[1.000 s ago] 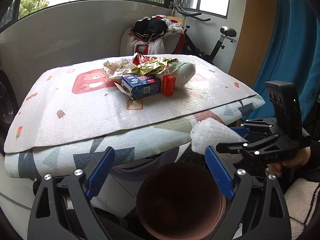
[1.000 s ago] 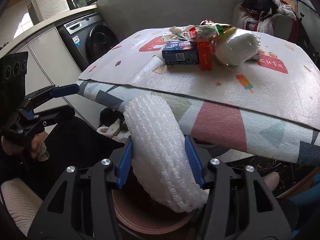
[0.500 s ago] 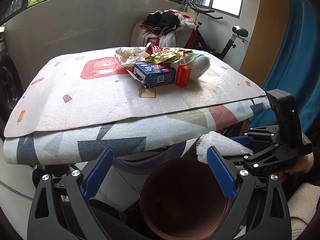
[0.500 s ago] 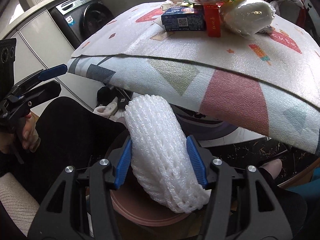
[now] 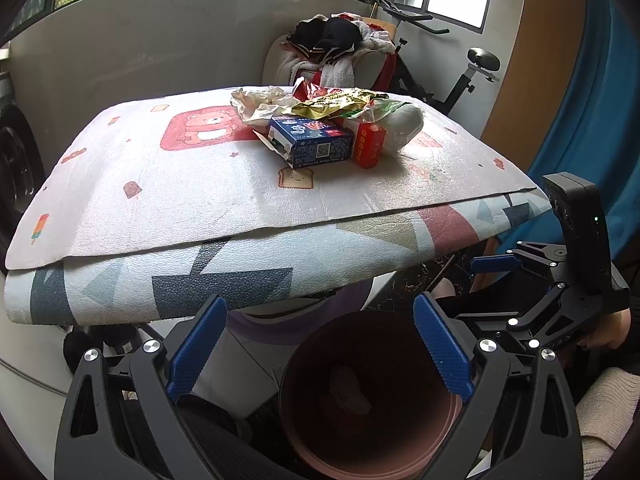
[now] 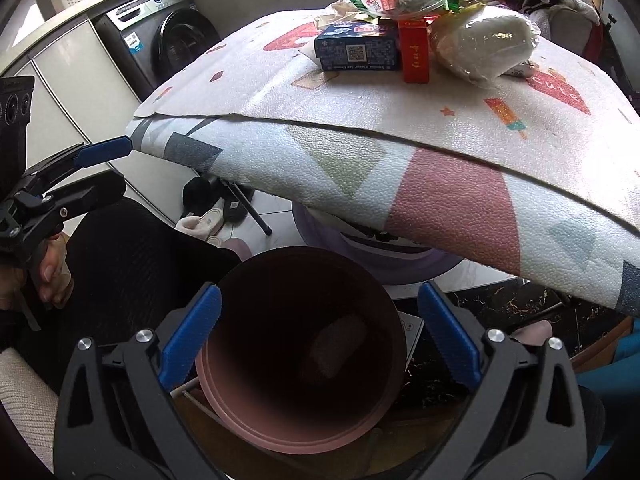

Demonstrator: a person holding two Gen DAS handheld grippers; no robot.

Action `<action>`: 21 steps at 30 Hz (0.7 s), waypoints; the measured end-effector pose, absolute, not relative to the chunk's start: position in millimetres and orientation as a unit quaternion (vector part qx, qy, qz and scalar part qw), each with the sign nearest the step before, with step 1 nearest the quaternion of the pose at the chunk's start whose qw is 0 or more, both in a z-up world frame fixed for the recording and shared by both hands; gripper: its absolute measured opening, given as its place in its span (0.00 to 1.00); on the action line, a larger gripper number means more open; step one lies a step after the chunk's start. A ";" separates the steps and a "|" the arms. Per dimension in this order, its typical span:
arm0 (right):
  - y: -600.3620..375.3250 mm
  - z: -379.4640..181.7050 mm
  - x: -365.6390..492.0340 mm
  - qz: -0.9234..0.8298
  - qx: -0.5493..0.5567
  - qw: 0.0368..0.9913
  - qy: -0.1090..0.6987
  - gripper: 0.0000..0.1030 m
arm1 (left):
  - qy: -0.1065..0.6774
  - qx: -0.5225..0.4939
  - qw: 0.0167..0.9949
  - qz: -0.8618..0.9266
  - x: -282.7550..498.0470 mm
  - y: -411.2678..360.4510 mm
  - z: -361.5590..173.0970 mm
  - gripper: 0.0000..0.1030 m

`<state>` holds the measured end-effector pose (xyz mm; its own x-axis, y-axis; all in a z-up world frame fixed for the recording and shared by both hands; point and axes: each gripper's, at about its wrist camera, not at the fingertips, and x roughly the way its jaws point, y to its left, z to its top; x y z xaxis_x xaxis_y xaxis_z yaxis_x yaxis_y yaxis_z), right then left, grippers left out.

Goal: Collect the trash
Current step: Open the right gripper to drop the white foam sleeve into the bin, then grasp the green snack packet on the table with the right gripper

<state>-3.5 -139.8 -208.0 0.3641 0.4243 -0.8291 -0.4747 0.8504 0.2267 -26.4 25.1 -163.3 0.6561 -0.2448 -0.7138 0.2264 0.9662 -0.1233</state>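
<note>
A white foam net (image 6: 338,344) lies at the bottom of the pink bin (image 6: 296,446), below the table edge. My right gripper (image 6: 318,292) hovers over the bin mouth; its jaws are opening wide and nothing is between them. The left gripper (image 5: 319,304) is open and empty above the same bin (image 5: 304,432), where the foam net (image 5: 348,390) shows too. On the table mat (image 5: 160,200) a trash pile holds a blue box (image 5: 310,148), a red box (image 5: 368,146), a bagged white roll (image 5: 404,124) and crumpled wrappers (image 5: 332,100).
A washing machine (image 6: 168,40) stands behind the table on the left. A chair piled with clothes (image 5: 336,44) and an exercise bike (image 5: 460,76) are at the far side. Slippers (image 6: 208,220) lie on the floor under the table. A blue curtain (image 5: 600,120) hangs at the right.
The right gripper's jaws spread and let go of the foam net, which dropped into the bin. The left gripper stayed open and empty.
</note>
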 end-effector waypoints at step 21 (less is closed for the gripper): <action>-177.6 -191.5 10.2 0.225 0.058 0.862 0.451 0.95 | 0.397 -0.024 0.910 -0.114 -21.7 31.4 -163.9 0.89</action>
<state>10.2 -177.7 -191.5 0.4914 0.4392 -0.7521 -0.3351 0.8924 0.3022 -21.7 31.4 -163.9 0.6581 -0.2271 -0.7179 0.1893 0.9727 -0.1342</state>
